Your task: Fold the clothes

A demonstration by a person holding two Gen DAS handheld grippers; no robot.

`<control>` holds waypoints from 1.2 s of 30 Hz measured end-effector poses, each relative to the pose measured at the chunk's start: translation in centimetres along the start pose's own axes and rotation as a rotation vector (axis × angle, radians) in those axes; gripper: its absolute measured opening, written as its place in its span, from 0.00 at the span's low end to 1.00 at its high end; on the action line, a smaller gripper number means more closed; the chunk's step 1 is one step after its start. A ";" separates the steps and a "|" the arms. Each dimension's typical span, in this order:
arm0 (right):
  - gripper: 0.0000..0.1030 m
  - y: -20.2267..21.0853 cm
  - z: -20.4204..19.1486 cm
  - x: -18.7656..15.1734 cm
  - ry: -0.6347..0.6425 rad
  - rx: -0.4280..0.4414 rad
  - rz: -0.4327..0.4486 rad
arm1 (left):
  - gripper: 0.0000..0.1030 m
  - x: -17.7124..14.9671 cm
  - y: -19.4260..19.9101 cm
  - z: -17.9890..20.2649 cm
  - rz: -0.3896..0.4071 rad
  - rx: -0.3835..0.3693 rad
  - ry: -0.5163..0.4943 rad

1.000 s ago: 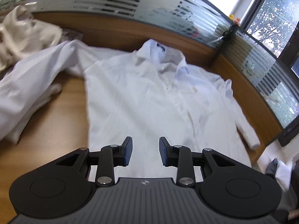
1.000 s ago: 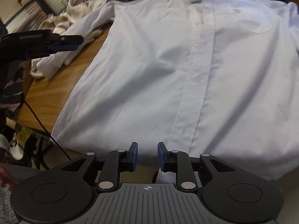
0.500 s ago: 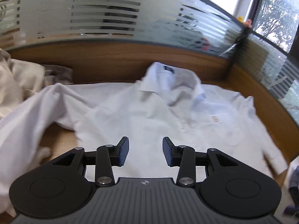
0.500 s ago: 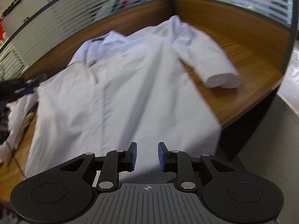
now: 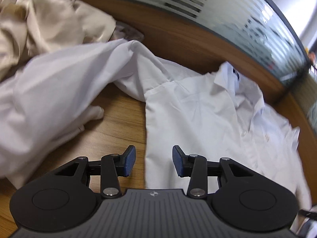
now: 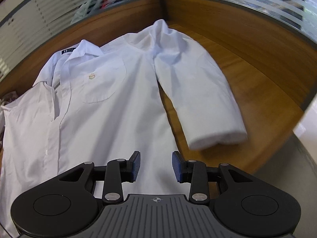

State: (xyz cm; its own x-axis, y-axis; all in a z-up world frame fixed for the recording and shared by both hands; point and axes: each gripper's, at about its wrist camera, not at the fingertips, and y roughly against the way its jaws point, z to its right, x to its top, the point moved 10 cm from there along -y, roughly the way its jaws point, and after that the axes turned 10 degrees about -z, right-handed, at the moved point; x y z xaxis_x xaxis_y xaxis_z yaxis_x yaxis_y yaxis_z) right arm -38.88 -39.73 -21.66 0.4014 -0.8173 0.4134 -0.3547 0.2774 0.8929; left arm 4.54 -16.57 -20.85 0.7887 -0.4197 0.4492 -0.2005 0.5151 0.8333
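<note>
The white shirt [image 6: 111, 107] is spread front-up on the wooden table [image 6: 257, 75]; it is judged light, limp and creasable, best pinched at its side seams; above them the left gripper [image 5: 152, 163] and right gripper [image 6: 156, 165], jaws just widened, stand part-open and empty.

Left matte-black two-finger gripper [image 5: 152, 162]: two flat linkage arms with silver pivot screws, ribbed dark-blue pads [image 5: 129, 161] on the fingertips, round recessed discs on both rounded shoulders, and a grey ridged centre plate with a small white cross-in-circle mark. Right matte-black two-finger gripper [image 6: 155, 165] has the same build: silver screws at the pivots, blue ribbed pads [image 6: 135, 164], triangular cut-outs in the black arms, same grey ribbed plate and crosshair mark.
</note>
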 end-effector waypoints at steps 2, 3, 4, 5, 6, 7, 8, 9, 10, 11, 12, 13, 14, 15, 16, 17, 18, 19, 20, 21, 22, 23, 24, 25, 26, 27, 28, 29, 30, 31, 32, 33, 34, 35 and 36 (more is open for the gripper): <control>0.38 -1.4 -0.1 1.4 0.037 -0.002 -0.018 | 0.44 0.1 -0.5 0.4 -0.001 -0.015 0.030; 0.39 -2.1 -0.2 2.1 0.058 -0.005 -0.026 | 0.44 0.1 -0.8 0.6 -0.003 -0.014 0.038; 0.39 -2.8 -0.3 2.8 0.077 -0.006 -0.035 | 0.44 0.1 -1.2 0.8 -0.008 0.002 0.038; 0.39 -3.3 -0.3 3.4 0.094 -0.005 -0.045 | 0.44 0.1 -1.5 0.7 -0.012 0.023 0.050; 0.39 -3.9 -0.3 4.0 0.109 -0.003 -0.055 | 0.42 0.1 -1.8 0.5 -0.012 0.043 0.071; 0.39 -4.4 -0.3 4.6 0.122 0.003 -0.064 | 0.39 0.1 -2.1 0.3 -0.012 0.063 0.093; 0.40 -4.9 -0.4 5.3 0.136 0.011 -0.071 | 0.29 0.0 -2.4 0.0 -0.011 0.081 0.114; 0.40 -5.4 -0.4 5.8 0.147 0.019 -0.080 | 0.19 -0.1 -2.5 -0.3 -0.011 0.096 0.131; 0.40 -5.9 -0.4 6.2 0.155 0.027 -0.091 | 0.13 -0.2 -2.6 -0.5 -0.008 0.110 0.146; 0.38 -6.2 -0.5 6.6 0.163 0.035 -0.094 | 0.04 -0.3 -2.6 -0.6 -0.003 0.119 0.153; 0.32 -6.3 -0.6 6.9 0.171 0.044 -0.098 | 0.01 -0.5 -2.5 -0.6 -0.001 0.122 0.154; 0.22 -6.4 -0.8 7.1 0.181 0.052 -0.107 | 0.00 -0.6 -2.4 -0.5 0.002 0.129 0.151; 0.06 -6.5 -0.9 7.2 0.192 0.056 -0.122 | 0.00 -0.7 -2.3 -0.4 0.002 0.140 0.143; 0.05 -6.6 -1.0 7.2 0.209 0.052 -0.130 | 0.00 -0.9 -2.2 -0.2 -0.003 0.148 0.134; 0.05 -6.6 -1.0 7.2 0.231 0.046 -0.132 | 0.00 -1.0 -2.1 -0.1 -0.005 0.160 0.126; 0.04 -6.5 -1.1 7.2 0.254 0.040 -0.134 | 0.00 -1.1 -1.9 0.0 -0.005 0.176 0.122; 0.02 -6.4 -1.0 7.3 0.269 0.031 -0.136 | 0.00 -1.4 -1.6 0.0 -0.006 0.189 0.123; 0.02 -6.3 -0.7 7.4 0.279 0.020 -0.137 | 0.00 -1.6 -1.3 0.0 -0.009 0.202 0.127; 0.02 -6.2 -0.3 7.5 0.283 0.010 -0.138 | 0.00 -2.1 -1.0 -0.2 -0.017 0.215 0.136; 0.02 -6.1 0.2 7.6 0.283 0.004 -0.141 | 0.00 -2.7 -0.7 -0.4 -0.028 0.227 0.147; 0.02 -6.1 0.8 7.8 0.284 0.001 -0.145 | 0.00 -3.4 -0.3 -0.6 -0.035 0.238 0.155; 0.02 -6.1 1.2 7.9 0.293 -0.001 -0.152 | 0.00 -4.1 0.2 -0.7 -0.037 0.245 0.160; 0.02 -6.1 1.5 7.9 0.307 -0.004 -0.160 | 0.00 -4.8 0.7 -0.8 -0.039 0.253 0.168; 0.02 -6.2 1.8 7.9 0.321 -0.006 -0.167 | 0.00 -5.6 1.3 -1.0 -0.043 0.260 0.179; 0.02 -6.2 2.0 7.9 0.340 -0.013 -0.173 | 0.00 -6.4 1.9 -1.2 -0.048 0.263 0.189; 0.02 -6.2 2.2 7.7 0.361 -0.021 -0.178 | 0.00 -7.1 2.3 -1.1 -0.053 0.260 0.198; 0.02 -6.1 2.3 7.6 0.377 -0.028 -0.181 | 0.00 -7.8 2.8 -1.0 -0.056 0.253 0.211; 0.02 -6.0 2.4 7.6 0.391 -0.030 -0.183 | 0.00 -8.1 3.2 -0.9 -0.046 0.239 0.228; 0.03 -5.9 2.4 7.7 0.400 -0.024 -0.182 | 0.00 -8.1 3.7 -0.6 -0.021 0.221 0.245; 0.03 -5.8 2.3 7.8 0.401 -0.011 -0.181 | 0.01 -8.1 4.2 -0.3 0.003 0.202 0.262; 0.03 -5.6 2.3 7.9 0.399 0.005 -0.182 | 0.03 -8.1 4.7 -0.1 0.027 0.184 0.278; 0.04 -5.6 2.3 8.1 0.398 0.017 -0.181 | 0.10 -7.9 5.0 0.2 0.044 0.167 0.289; 0.04 -5.6 2.3 8.2 0.395 0.027 -0.179 | 0.14 -7.4 5.1 0.5 0.050 0.158 0.287; 0.05 -5.7 2.4 8.3 0.391 0.037 -0.177 | 0.21 -6.8 5.1 0.8 0.058 0.156 0.275; 0.08 -5.7 2.4 8.4 0.379 0.050 -0.175 | 0.31 -6.1 5.0 1.2 0.063 0.154 0.259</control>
State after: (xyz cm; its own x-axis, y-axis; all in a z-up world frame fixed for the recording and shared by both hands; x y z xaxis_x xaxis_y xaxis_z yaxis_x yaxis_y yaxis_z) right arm -35.52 -49.39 -23.69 0.7385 -0.6034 0.3008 -0.2902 0.1182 0.9496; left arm -1.95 -12.30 -19.03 0.8900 -0.1757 0.4207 -0.3237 0.4062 0.8545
